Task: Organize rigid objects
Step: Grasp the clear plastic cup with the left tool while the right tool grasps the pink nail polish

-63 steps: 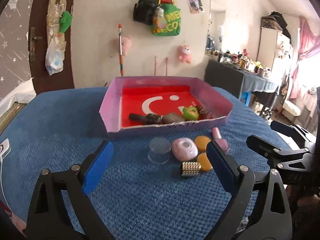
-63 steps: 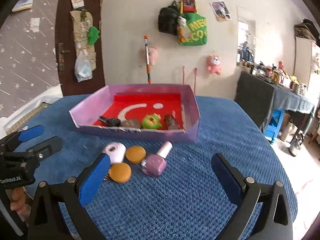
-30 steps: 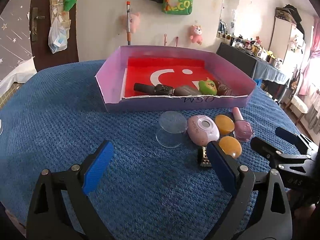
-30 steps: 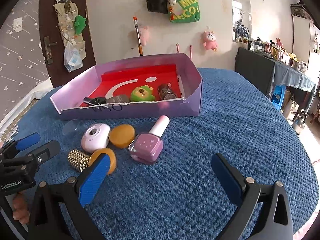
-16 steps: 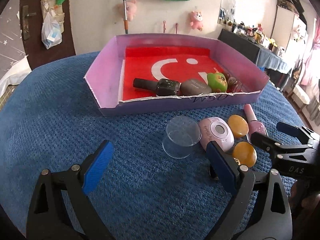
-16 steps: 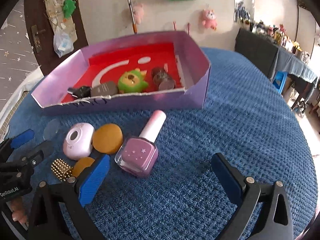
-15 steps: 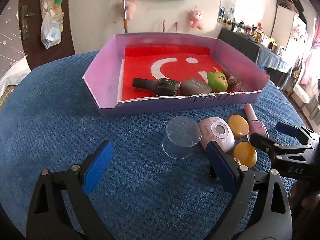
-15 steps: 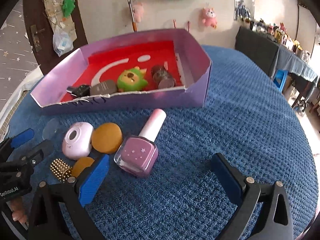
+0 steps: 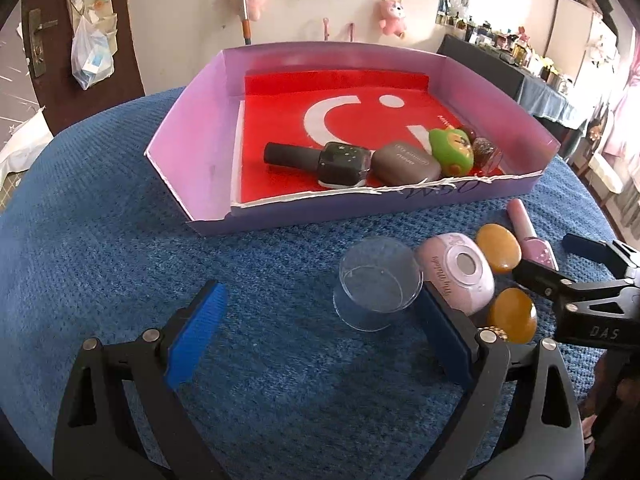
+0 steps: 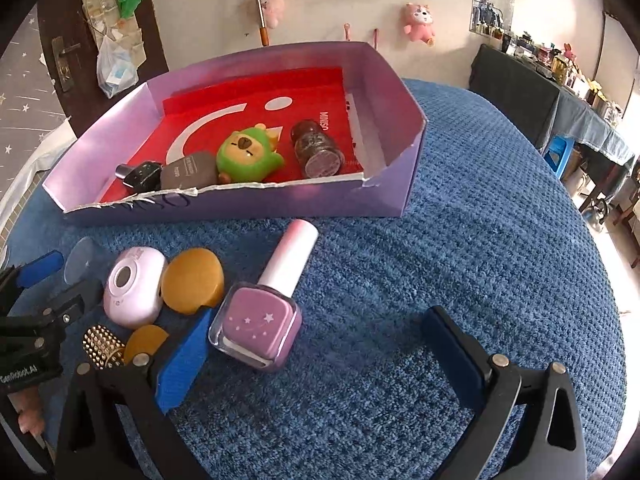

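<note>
Both grippers hover low over the blue textured cloth (image 9: 100,248), and both stand wide open with nothing between the pads. The left gripper (image 9: 320,332) has the clear plastic cup (image 9: 378,282) lying on its side just ahead of it, close against the inner face of the right-hand pad — whether pad and cup touch cannot be told. The right gripper (image 10: 324,354) sits over the pink nail polish bottle (image 10: 266,310), which lies flat with its pale cap pointing toward the purple tray (image 10: 248,202); the bottle's square body is just beside the left-hand blue pad.

Between the 2 tools lies a loose cluster: a pale pink oval case (image 10: 134,286) with a round window, 2 amber discs (image 10: 193,276) — one beside the case, the other nearer and partly hidden behind the right gripper's finger — and a small gold studded piece (image 10: 102,346).

The tray stands beyond the cluster, its floor lined in red (image 9: 360,120) with a white smile mark. Along its near wall sit 4 items in a row: a dark nail polish bottle (image 9: 320,158) on its side, a grey-brown case (image 9: 406,164), a green plush-like figure (image 10: 246,154) and a glittery brown bottle (image 10: 316,148)
</note>
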`<move>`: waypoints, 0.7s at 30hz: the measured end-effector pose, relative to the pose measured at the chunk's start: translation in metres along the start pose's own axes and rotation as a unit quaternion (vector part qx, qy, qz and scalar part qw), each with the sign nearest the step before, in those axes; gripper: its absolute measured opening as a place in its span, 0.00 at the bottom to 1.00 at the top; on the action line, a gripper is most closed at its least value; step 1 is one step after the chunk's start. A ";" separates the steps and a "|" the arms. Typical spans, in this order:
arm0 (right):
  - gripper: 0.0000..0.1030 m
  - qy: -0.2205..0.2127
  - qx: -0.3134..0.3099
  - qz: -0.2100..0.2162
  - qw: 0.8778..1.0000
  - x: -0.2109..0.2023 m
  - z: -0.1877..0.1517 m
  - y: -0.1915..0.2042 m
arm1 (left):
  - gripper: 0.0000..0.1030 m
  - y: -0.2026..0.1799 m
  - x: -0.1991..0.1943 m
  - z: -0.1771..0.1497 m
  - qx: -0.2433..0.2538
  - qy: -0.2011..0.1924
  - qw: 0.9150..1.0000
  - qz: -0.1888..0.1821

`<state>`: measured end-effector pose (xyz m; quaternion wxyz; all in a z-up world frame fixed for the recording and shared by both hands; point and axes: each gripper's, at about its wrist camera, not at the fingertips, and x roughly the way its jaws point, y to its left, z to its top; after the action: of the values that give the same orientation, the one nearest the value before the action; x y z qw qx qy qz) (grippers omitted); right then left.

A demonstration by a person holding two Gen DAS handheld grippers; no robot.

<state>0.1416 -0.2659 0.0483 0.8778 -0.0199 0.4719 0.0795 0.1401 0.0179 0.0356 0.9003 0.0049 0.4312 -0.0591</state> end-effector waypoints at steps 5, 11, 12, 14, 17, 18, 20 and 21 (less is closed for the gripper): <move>1.00 -0.002 0.003 0.003 1.000 -0.002 -0.004 -0.005 | 0.92 0.000 0.003 0.000 0.007 0.004 1.000 0.000; 0.99 -0.005 -0.002 0.002 1.000 -0.002 -0.005 -0.003 | 0.92 0.001 0.006 0.002 0.004 0.005 1.000 -0.005; 0.97 -0.006 -0.005 0.004 1.000 -0.002 -0.004 -0.002 | 0.90 0.001 0.007 0.002 0.004 0.005 1.000 -0.006; 0.92 -0.009 -0.009 0.007 1.000 -0.001 -0.002 0.001 | 0.83 -0.001 0.008 0.003 0.007 0.008 1.000 -0.015; 0.81 -0.017 -0.020 0.019 0.999 -0.003 -0.002 0.005 | 0.73 -0.005 0.009 0.003 0.014 0.008 1.000 -0.020; 0.73 -0.020 -0.027 0.026 0.999 -0.004 -0.002 0.008 | 0.67 -0.006 0.009 0.003 0.015 0.007 1.000 -0.026; 0.56 -0.025 -0.040 0.044 0.998 -0.006 -0.004 0.013 | 0.55 -0.008 0.008 0.003 0.019 0.003 0.999 -0.039; 0.45 -0.030 -0.041 0.057 0.997 -0.008 -0.004 0.015 | 0.45 -0.010 0.007 0.003 0.022 0.001 0.999 -0.046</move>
<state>0.1312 -0.2530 0.0533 0.8839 -0.0264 0.4424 0.1492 0.1463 0.0072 0.0324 0.8958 0.0052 0.4307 -0.1096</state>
